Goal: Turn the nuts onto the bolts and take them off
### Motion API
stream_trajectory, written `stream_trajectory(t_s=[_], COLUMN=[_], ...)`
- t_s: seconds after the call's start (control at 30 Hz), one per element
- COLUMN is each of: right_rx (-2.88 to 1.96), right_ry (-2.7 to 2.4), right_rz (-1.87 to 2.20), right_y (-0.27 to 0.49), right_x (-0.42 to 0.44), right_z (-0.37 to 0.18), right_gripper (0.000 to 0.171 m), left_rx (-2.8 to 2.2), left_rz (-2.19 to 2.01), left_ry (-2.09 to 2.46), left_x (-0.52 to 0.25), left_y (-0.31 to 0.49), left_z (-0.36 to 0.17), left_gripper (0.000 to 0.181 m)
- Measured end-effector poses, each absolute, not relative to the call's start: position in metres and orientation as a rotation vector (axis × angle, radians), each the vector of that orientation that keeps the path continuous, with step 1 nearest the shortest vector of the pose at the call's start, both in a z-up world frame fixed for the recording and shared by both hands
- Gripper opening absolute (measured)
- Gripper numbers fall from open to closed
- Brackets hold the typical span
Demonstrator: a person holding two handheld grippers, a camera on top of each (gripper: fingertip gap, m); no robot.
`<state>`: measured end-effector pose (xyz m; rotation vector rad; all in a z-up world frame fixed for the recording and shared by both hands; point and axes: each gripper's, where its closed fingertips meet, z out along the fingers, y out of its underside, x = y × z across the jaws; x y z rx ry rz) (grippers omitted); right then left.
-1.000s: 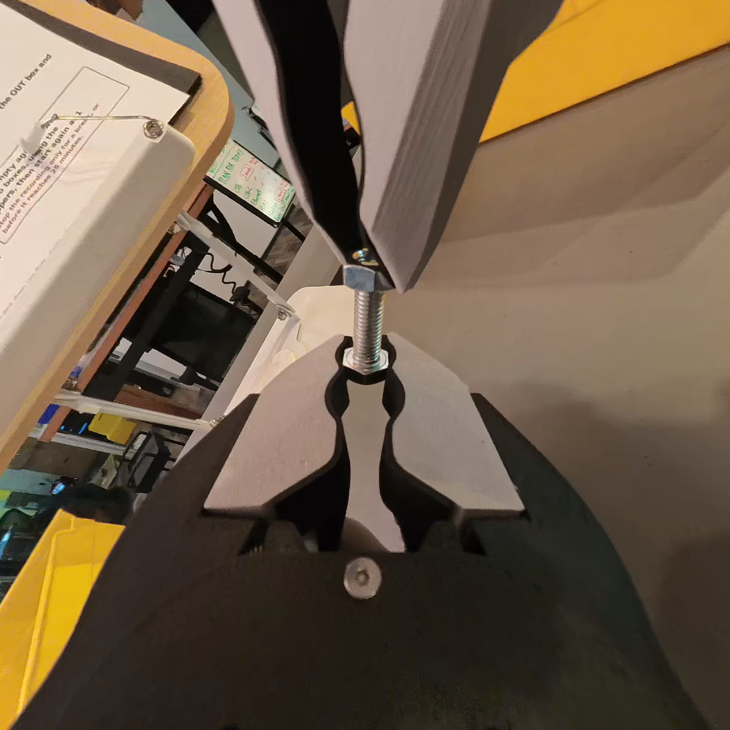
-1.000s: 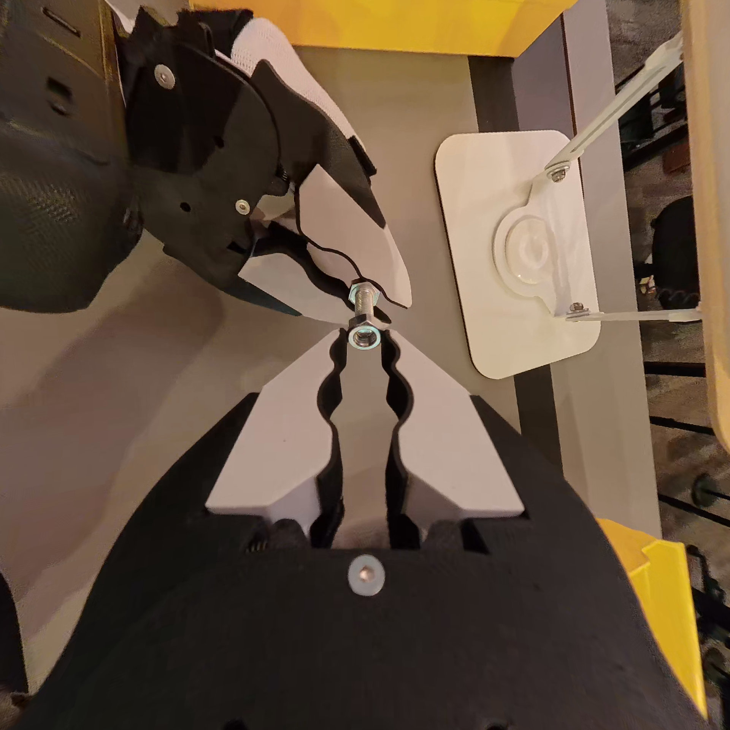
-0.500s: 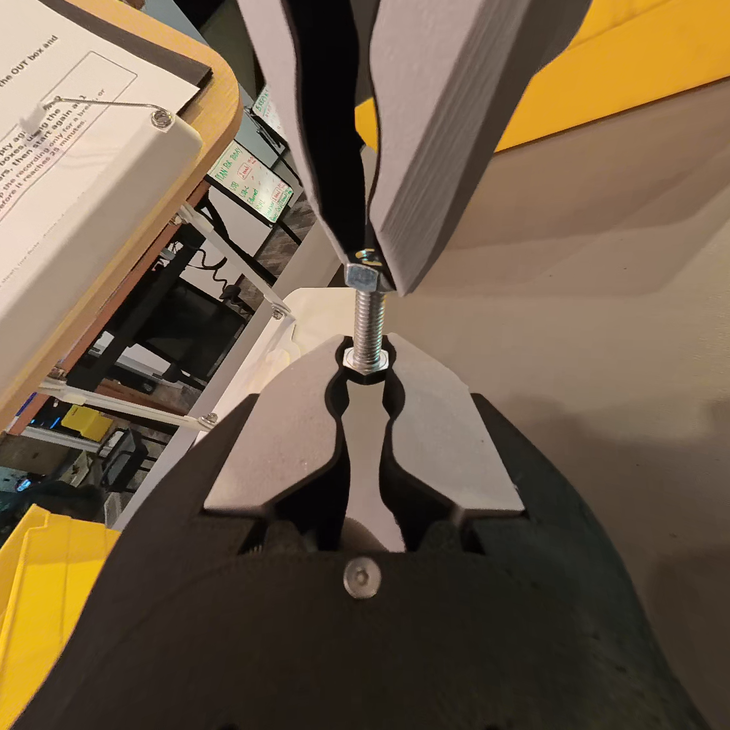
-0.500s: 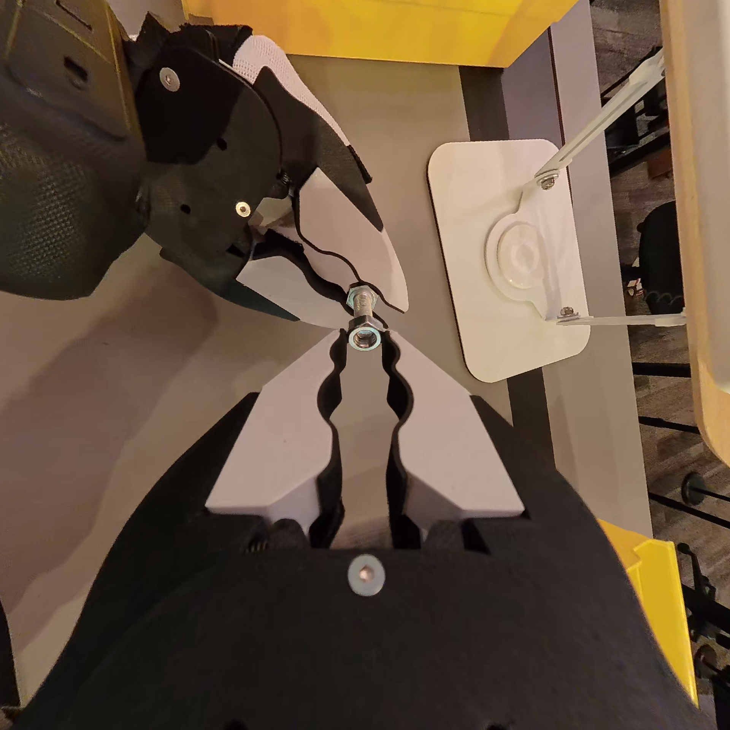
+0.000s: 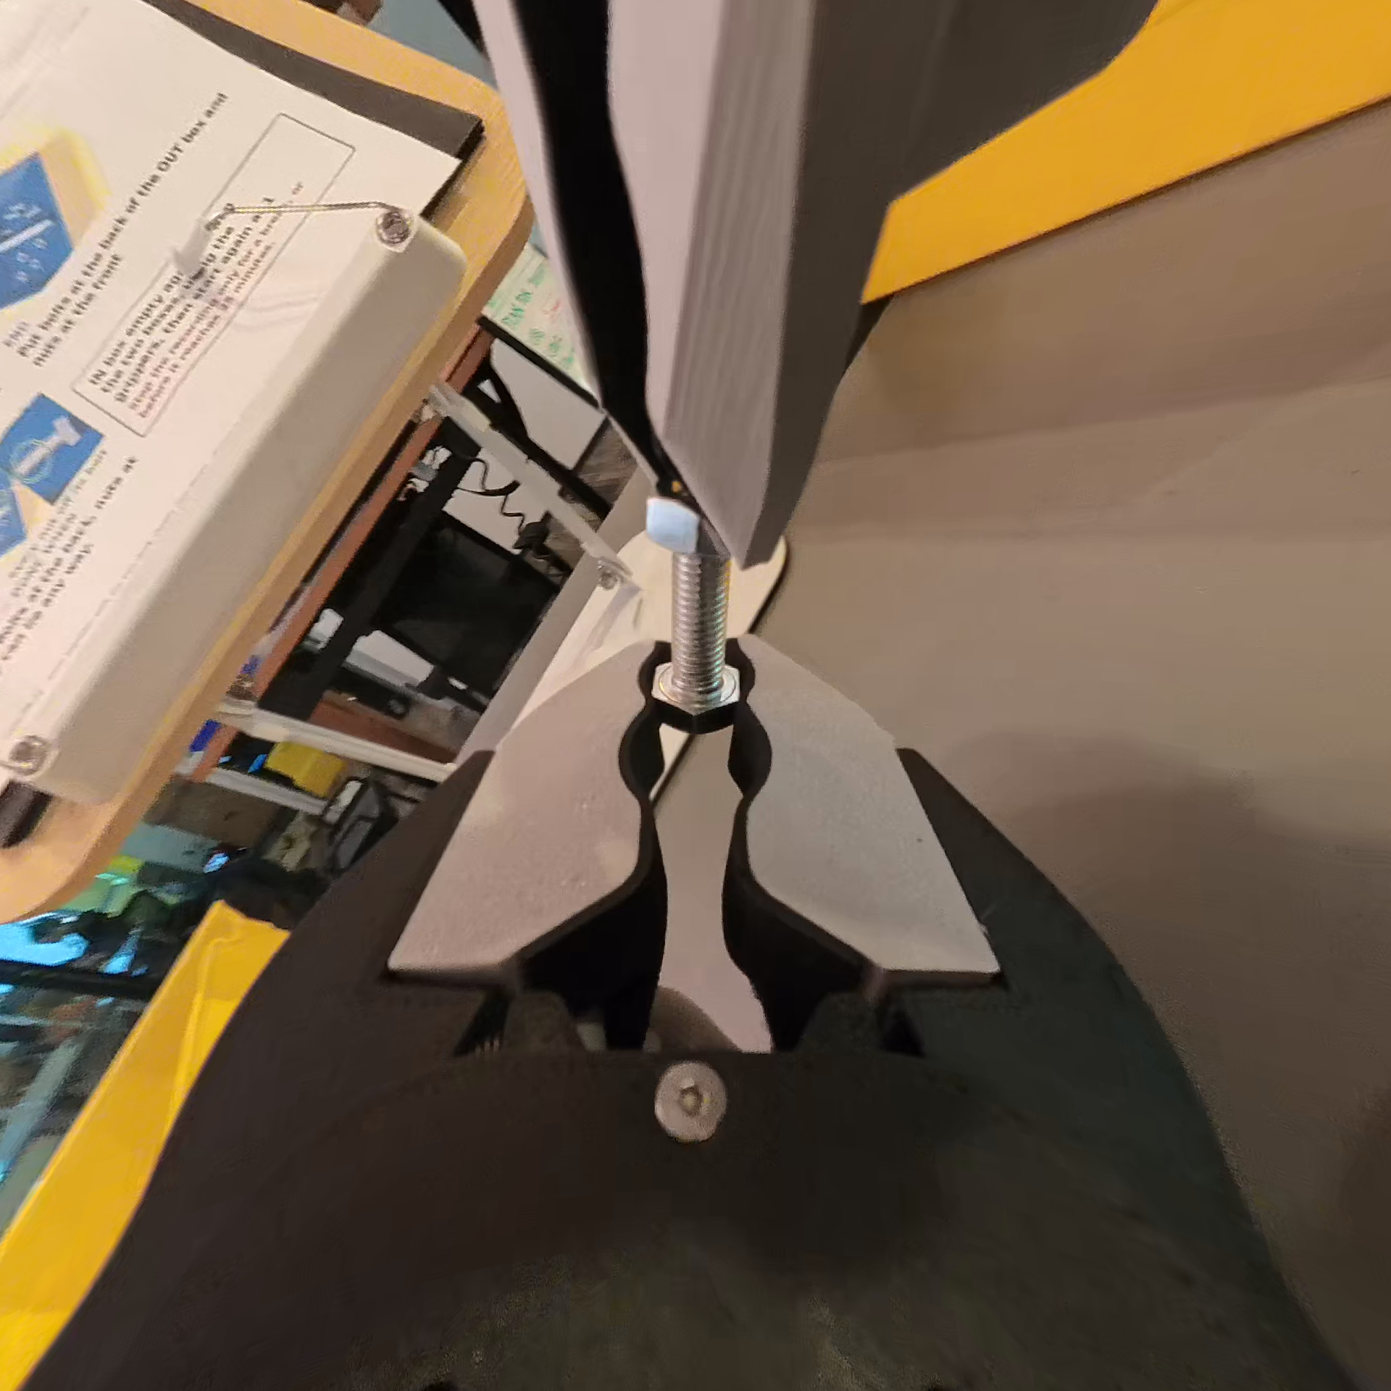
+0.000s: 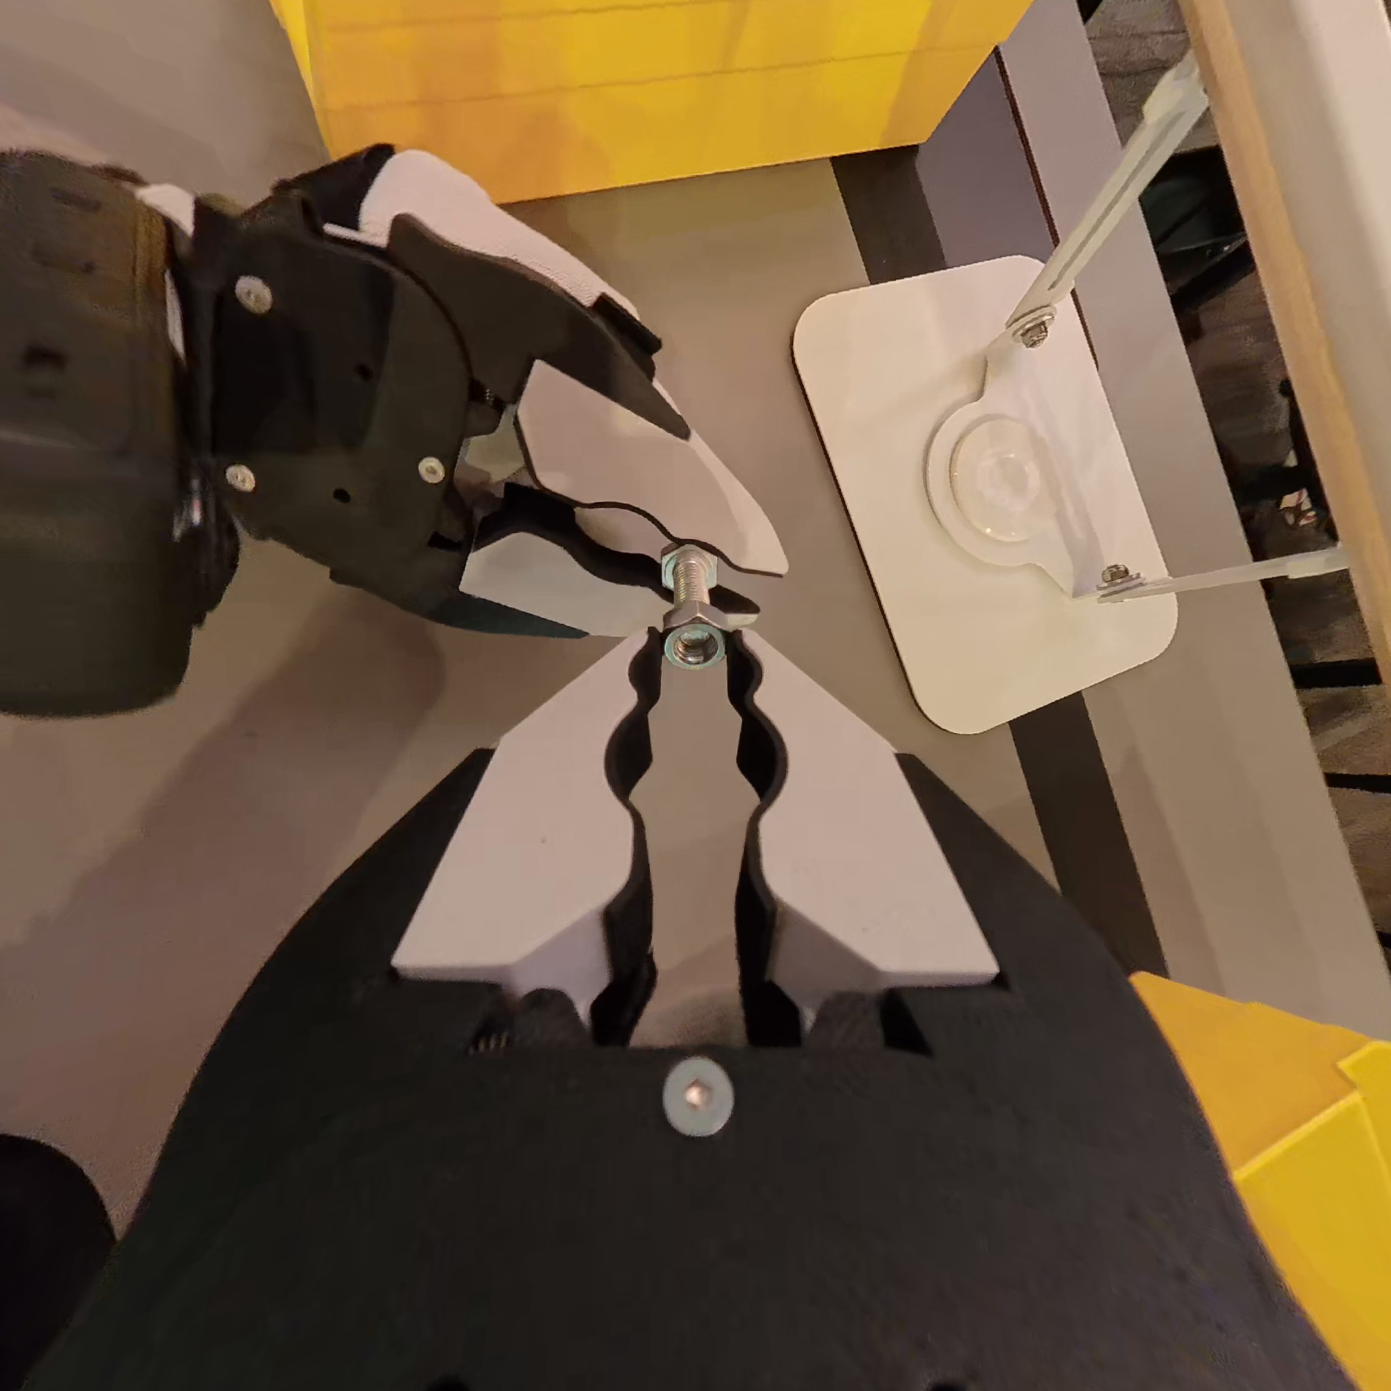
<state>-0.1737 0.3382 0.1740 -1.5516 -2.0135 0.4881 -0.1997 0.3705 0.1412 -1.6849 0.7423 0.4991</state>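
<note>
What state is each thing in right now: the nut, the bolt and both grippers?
nut: threaded on the bolt's shank, well short of its head.
bolt: held in the air by its head, carrying the nut.
left gripper: shut on the nut.
right gripper: shut on the bolt's head.

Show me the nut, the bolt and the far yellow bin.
nut (image 6: pixel 686 617): right wrist view, on its hex side flat.
bolt (image 5: pixel 698 617): left wrist view, mid threaded shank.
yellow bin (image 6: pixel 640 90): right wrist view, near wall.
</note>
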Motion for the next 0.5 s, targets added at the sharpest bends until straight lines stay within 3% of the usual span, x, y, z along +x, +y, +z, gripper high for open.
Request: stream_trajectory(t_s=[0.3, 0.5], right_rx=[-1.708, -1.699], right_ry=[-1.926, -1.916], right_rz=[0.627, 0.67], right_y=[0.342, 0.342], right_x=[-0.183, -0.185], right_z=[0.163, 0.163], right_gripper=[0.016, 0.016], left_rx=[-1.644, -1.664], left_rz=[0.754, 0.709], left_ry=[0.828, 0.806], left_x=[-0.219, -0.22], left_y=[0.373, 0.374], left_z=[0.14, 0.138], left_gripper=[0.014, 0.014])
